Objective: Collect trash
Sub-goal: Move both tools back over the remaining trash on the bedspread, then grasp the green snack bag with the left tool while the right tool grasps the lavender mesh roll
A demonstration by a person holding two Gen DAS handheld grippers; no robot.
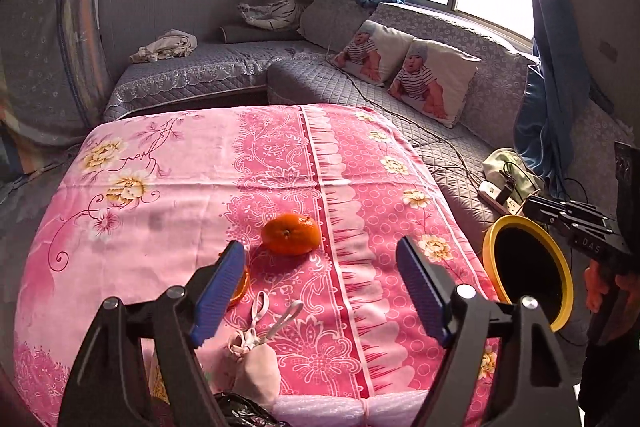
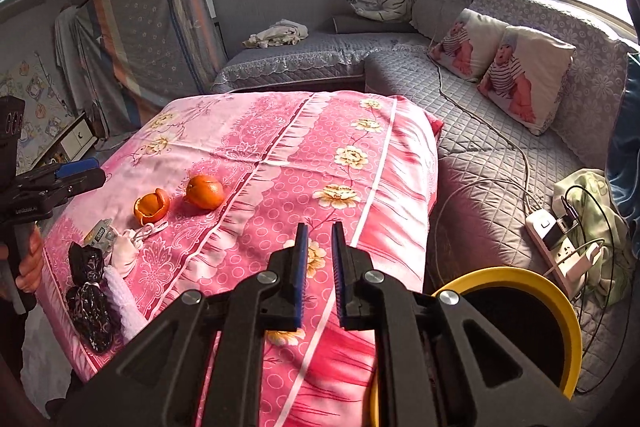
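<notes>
Left wrist view shows the left gripper point(image 1: 320, 291) spread wide and empty above the pink floral cloth point(image 1: 168, 187), with the curled orange peel point(image 1: 240, 285) half hidden behind its left finger and the whole orange point(image 1: 291, 233) just beyond. The right gripper point(image 2: 319, 275), nearly closed on nothing, hangs over the far edge beside the yellow-rimmed black bin point(image 2: 520, 307). The left hand is nearer the peel, which probably goes next.

Both wrist views look steeply down, close over the pink floral-cloth counter point(image 1: 160, 167). Left view sits nearer the whole orange fruit point(image 1: 291, 233); both share counter, grey quilted sofa point(image 2: 480, 131), yellow-rimmed bin point(image 2: 520, 283).
</notes>
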